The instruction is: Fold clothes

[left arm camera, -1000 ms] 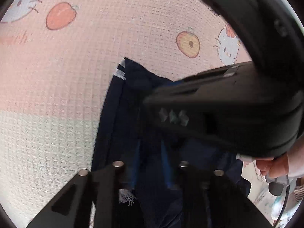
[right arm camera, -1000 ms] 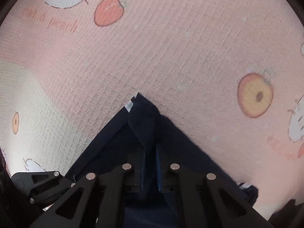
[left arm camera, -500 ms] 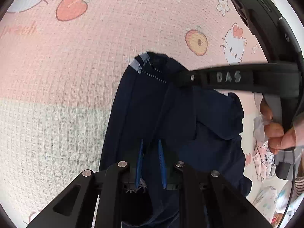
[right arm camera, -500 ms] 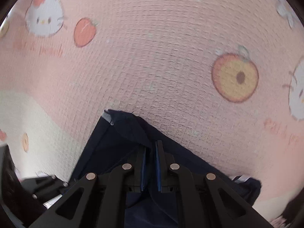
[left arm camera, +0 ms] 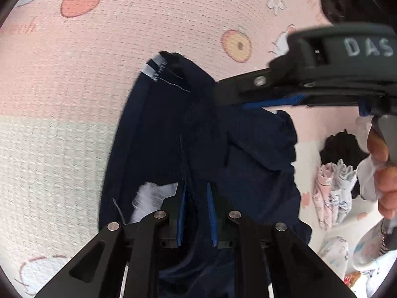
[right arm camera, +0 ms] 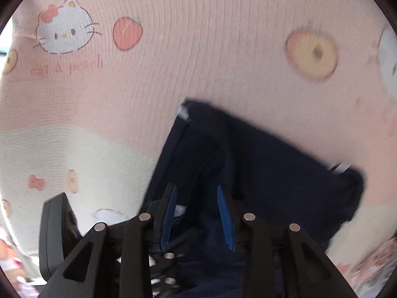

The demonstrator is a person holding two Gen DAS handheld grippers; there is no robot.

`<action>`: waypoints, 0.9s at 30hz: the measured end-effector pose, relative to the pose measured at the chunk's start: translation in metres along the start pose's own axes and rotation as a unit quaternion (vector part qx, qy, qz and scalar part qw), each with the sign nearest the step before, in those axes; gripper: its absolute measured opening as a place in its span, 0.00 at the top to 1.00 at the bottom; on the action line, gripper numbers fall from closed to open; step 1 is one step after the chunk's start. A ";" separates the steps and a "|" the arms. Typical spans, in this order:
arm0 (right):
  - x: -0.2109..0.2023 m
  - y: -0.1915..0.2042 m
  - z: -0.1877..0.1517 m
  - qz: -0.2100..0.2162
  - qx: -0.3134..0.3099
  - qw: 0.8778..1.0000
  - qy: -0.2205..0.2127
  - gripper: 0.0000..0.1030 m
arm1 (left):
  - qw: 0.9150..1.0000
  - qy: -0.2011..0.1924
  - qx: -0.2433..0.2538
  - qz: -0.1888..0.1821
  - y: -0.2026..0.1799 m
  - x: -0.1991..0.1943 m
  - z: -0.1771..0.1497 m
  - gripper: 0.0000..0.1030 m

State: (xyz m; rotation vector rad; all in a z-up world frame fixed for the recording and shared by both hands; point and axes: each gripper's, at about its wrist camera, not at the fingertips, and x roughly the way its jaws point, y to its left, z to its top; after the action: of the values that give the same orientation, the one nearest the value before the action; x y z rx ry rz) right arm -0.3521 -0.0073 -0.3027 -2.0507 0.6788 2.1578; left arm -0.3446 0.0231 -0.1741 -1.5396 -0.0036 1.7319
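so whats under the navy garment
The navy garment lies on a pink and cream cartoon-print blanket, which shows all around it. A white patch peeks out near the left hand-held gripper. Anything beneath the folds is covered.

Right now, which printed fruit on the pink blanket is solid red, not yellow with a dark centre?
The red strawberry beside the white cat face; the yellow one lies far right.
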 end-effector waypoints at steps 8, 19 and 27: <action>0.034 -0.017 0.040 0.043 0.046 0.997 0.042 0.68 | 1.000 -0.001 -0.011 -0.016 0.001 -0.003 -0.012 0.86; 0.066 -0.010 0.057 0.057 0.059 0.996 0.043 0.70 | 1.000 0.000 -0.013 -0.028 0.000 0.002 -0.023 0.86; 0.067 0.001 0.048 0.074 0.016 0.997 -0.006 0.94 | 0.999 0.001 -0.025 -0.038 -0.001 0.005 -0.035 0.86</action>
State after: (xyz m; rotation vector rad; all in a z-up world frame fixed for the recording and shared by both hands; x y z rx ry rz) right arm -0.4036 -0.0062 -0.3674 -2.0300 0.8850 2.2182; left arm -0.3150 0.0093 -0.1865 -1.5565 -0.1040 1.6813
